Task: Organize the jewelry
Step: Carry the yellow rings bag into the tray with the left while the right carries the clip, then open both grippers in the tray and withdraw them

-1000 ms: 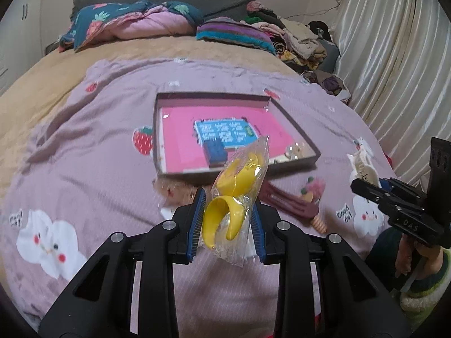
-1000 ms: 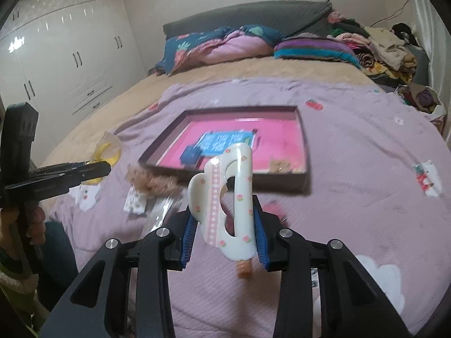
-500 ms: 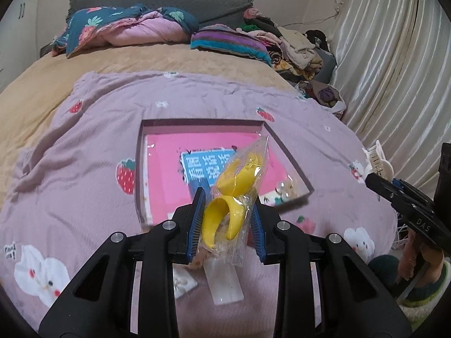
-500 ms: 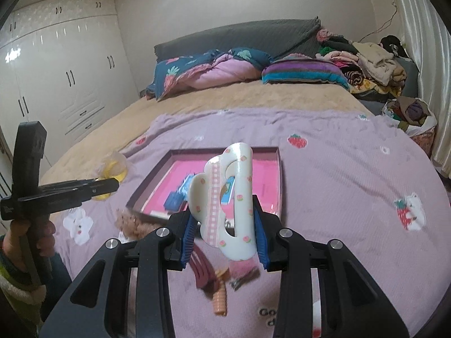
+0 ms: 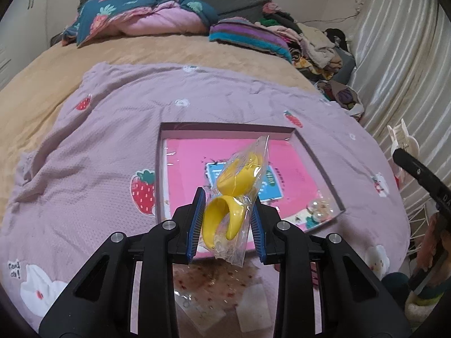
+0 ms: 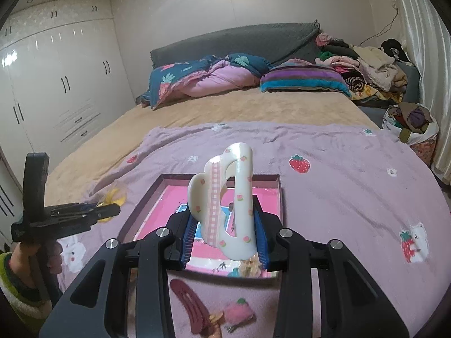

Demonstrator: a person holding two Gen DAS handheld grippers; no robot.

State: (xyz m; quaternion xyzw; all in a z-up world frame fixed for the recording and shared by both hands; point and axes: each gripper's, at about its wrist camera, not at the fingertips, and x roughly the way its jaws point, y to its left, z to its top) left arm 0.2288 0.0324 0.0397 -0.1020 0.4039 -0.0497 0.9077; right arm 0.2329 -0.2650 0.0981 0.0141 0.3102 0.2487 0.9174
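My left gripper (image 5: 227,219) is shut on a clear bag holding a yellow hair clip (image 5: 234,200), lifted above the near edge of the shallow box (image 5: 225,126) with a pink lining. My right gripper (image 6: 225,231) is shut on a white cloud-shaped claw clip (image 6: 225,202) with small pink flowers, held upright over the same box (image 6: 220,177). In the right wrist view the left gripper (image 6: 84,214) shows from the side at far left. A bag of clear beads (image 5: 320,208) lies in the box's right corner.
On the lilac blanket (image 6: 352,191) in front of the box lie a dark red snap clip (image 6: 186,307), a small pink clip (image 6: 239,311) and clear packets (image 5: 214,295). Pillows and piled clothes (image 6: 366,67) sit at the bed's far end. A wardrobe (image 6: 56,84) stands left, curtains (image 5: 408,64) right.
Both grippers have moved forward over the bed with their clips. The box now lies right below them, and the loose clips have slid toward the bottom of both views.
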